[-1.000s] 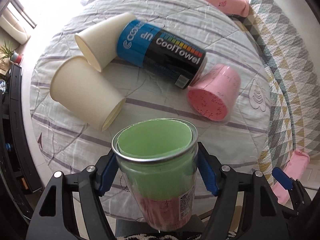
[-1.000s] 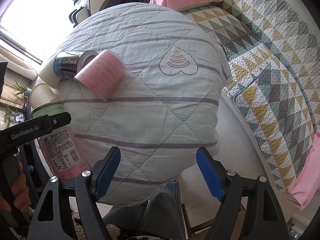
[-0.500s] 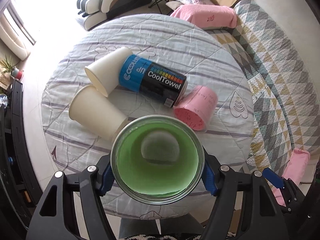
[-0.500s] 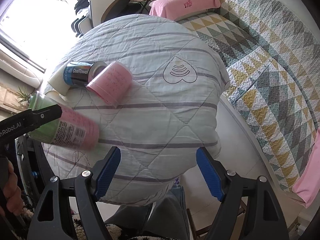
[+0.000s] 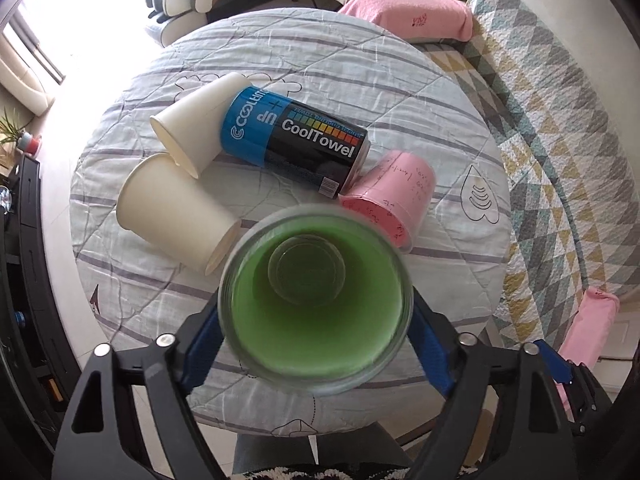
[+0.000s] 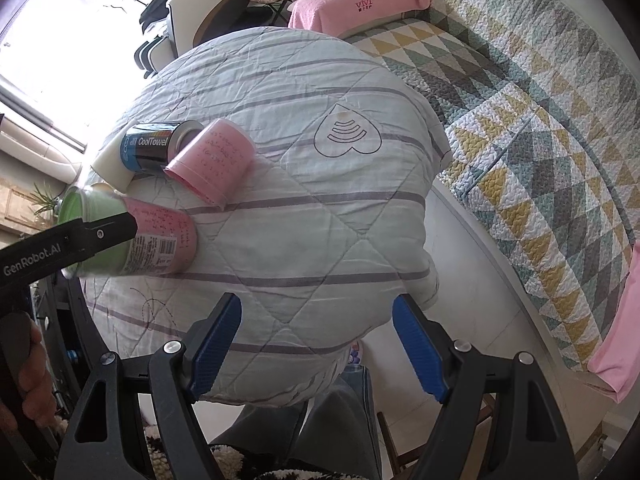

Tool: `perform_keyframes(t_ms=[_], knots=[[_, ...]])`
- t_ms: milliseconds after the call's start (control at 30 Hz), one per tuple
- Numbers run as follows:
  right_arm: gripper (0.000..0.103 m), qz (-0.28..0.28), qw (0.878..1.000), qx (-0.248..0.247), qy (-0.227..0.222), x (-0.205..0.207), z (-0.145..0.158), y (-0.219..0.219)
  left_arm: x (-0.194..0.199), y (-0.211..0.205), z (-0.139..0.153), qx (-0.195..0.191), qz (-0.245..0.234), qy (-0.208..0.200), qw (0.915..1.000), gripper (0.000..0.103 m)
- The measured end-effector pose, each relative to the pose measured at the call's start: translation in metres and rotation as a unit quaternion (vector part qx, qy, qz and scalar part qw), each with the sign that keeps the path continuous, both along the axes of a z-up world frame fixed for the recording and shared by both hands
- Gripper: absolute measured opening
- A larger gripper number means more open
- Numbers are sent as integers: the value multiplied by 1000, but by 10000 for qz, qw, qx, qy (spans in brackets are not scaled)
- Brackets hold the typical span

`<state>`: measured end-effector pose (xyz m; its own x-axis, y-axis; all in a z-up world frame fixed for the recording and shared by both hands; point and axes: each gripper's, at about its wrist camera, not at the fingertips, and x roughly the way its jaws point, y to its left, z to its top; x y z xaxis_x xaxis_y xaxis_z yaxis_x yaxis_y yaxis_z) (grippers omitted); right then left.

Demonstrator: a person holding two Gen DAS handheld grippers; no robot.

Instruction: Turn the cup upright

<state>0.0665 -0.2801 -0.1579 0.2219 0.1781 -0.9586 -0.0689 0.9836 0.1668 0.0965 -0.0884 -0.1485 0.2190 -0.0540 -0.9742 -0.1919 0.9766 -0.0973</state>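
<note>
My left gripper (image 5: 316,344) is shut on a clear cup with a green and pink paper lining (image 5: 316,300). In the left wrist view its open mouth faces the camera and I look down to its base. In the right wrist view the same cup (image 6: 132,236) is tilted on its side above the table's left edge, mouth to the left, held by the left gripper's black finger (image 6: 80,236). My right gripper (image 6: 316,344) is open and empty over the table's near edge.
On the round quilted table (image 5: 420,92) lie two white paper cups (image 5: 176,208) (image 5: 196,136), a CoolTowel can (image 5: 296,144) and a pink cup (image 5: 396,196), all on their sides. A quilted sofa (image 6: 540,120) stands to the right.
The left gripper has rotated the held cup from nearly upright to lying tilted, so its mouth now faces the left camera. The view has pulled back from the table. The right gripper has barely moved.
</note>
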Motion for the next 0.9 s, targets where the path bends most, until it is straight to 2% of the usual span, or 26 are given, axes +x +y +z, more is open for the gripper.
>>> perform_keyframes(t_ms=[67,567,900], knots=[[79,-25,10000,3,-7,0,1,-2,0,-2,3,41,-6,-32,10000,91],[79,-39,9999,-4,-107,0,7,-1,0,-1,13,185,-29,-128,9997,92],[79,-40,9988,6,-493,-3,35,3,-19,4,56,287,-134,-629,9975,92]])
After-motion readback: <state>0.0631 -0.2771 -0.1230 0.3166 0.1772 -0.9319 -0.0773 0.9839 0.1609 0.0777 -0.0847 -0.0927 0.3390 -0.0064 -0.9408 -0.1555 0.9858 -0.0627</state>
